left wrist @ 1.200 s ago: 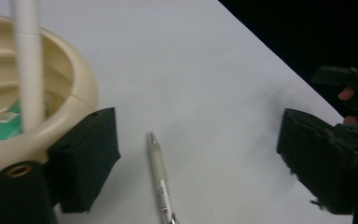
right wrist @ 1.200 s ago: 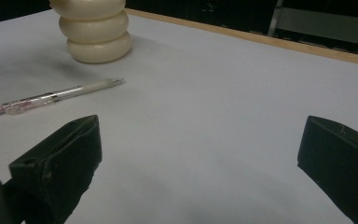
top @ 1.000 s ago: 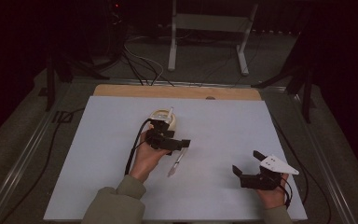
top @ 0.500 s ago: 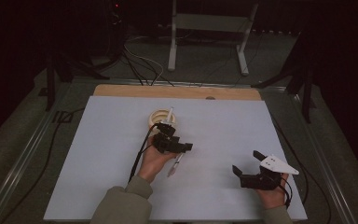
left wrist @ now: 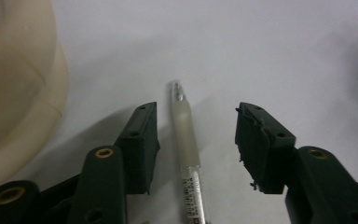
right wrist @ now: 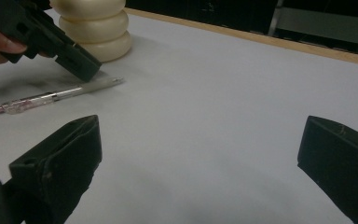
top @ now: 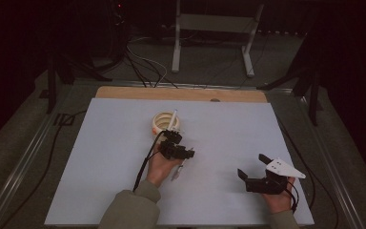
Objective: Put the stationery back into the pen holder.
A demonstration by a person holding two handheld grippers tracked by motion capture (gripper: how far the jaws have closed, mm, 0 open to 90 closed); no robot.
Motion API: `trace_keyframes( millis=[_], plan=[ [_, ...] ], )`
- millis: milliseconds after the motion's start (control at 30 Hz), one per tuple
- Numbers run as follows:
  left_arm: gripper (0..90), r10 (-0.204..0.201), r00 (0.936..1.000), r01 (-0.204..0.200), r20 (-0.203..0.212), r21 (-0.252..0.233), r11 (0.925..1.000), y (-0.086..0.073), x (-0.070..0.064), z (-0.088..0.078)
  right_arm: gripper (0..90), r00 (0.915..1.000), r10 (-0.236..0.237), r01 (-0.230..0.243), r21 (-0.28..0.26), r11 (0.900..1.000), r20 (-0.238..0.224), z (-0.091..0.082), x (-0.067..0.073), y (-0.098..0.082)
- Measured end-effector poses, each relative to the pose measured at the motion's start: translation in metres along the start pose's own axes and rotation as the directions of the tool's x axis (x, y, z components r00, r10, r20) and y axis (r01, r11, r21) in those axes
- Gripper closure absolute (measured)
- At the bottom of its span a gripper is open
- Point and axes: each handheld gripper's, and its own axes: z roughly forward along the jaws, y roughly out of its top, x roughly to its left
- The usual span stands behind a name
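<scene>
We've got the left tongs (left wrist: 193, 140) straddling the pen (left wrist: 186, 154), closing but pads not touching yet; pen lies flat on the surface (top: 100, 157) just near of the cream holder (top: 164, 123). Right tongs (right wrist: 200, 158) parked wide open, empty.

Dark lab, white table (top: 100, 157), floor cables (top: 143, 62)

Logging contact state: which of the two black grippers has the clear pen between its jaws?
The left gripper: its jaws straddle the clear pen without touching; the right gripper stands apart.
</scene>
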Motion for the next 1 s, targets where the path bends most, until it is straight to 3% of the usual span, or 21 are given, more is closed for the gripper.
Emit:
trace_keyframes(
  millis=[300,500,667,800,1000],
  plan=[
    [63.5,0.026,0.9993,-0.025,-0.027,0.043,0.9988,-0.002,-0.0025,0.0046,0.0,1.0,-0.001,0.001,0.001,1.0,0.0,0.0003,0.0001,0.0],
    [70.9,0.036,0.9978,-0.033,-0.055,0.047,0.9983,-0.0023,-0.0045,0.0056,0.0,1.0,-0.001,0.001,0.003,1.0,0.002,0.0002,0.0002,-0.0001],
    [78.5,0.041,0.9978,-0.037,-0.053,0.066,0.9971,-0.0023,-0.0059,0.0064,0.0,1.0,-0.001,0.001,0.006,1.0,0.004,0.0005,0.0003,-0.0001],
    [79.6,0.04,0.9978,-0.037,-0.053,0.069,0.997,-0.0019,-0.0059,0.0065,0.0,1.0,-0.002,0.002,0.006,1.0,0.005,0.0005,0.0004,-0.0001],
    [80.8,0.014,0.9998,-0.012,-0.018,0.063,0.9979,-0.0019,-0.0006,0.0054,0.0,1.0,-0.001,0.001,0.004,1.0,0.007,-0.0002,-0.0002,0.0]
  ],
)
